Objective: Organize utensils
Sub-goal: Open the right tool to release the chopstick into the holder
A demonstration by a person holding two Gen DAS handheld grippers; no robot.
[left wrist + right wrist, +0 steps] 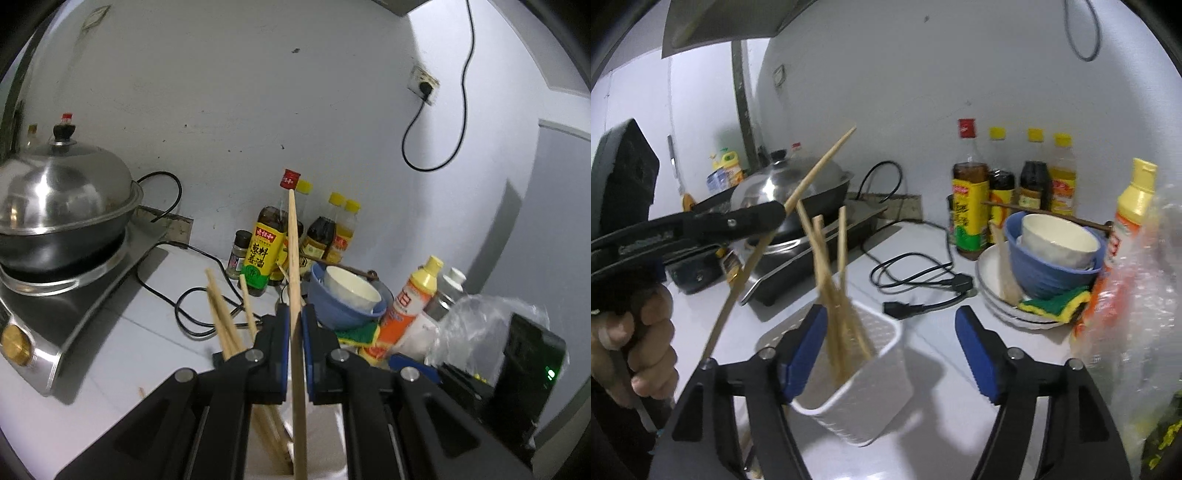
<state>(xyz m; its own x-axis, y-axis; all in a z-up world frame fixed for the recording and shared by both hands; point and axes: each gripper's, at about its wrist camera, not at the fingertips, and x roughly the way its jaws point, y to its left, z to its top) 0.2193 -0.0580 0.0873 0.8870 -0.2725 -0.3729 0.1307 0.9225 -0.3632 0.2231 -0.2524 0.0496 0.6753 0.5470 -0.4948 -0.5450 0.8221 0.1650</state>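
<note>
Right up close, the left gripper [294, 325] was clamped tight on a single wooden chopstick [293, 258], its blue pads pressed against the stick from both sides. That chopstick ran up past the gripper, tip reaching as high as the red bottle cap behind it. From the right wrist view, the same stick slanted steeply through the left gripper [781, 214], with a hand [635, 332] wrapped round the gripper's handle at the left edge.

Meanwhile the right gripper [890, 347] stood wide apart, nothing between its pads! Its left blue pad sat just beside the white holder [864, 387], a ribbed plastic bin resting on the pale desk [931, 332]. Several chopsticks [831, 280] stood bunched and leaning inside that holder, a bit blurred.

Further out, a black power cord [916, 273] lay looped on the desk. To the right, a blue bowl [1045, 273] with a white cup [1056, 240] nested in it sat on stacked white plates, a yellow-green sponge [1056, 302] at the rim. On the left, a lidded wok [62, 206] rested on a cooker [74, 317]. At the back, sauce bottles [1015, 184] lined the wall.
</note>
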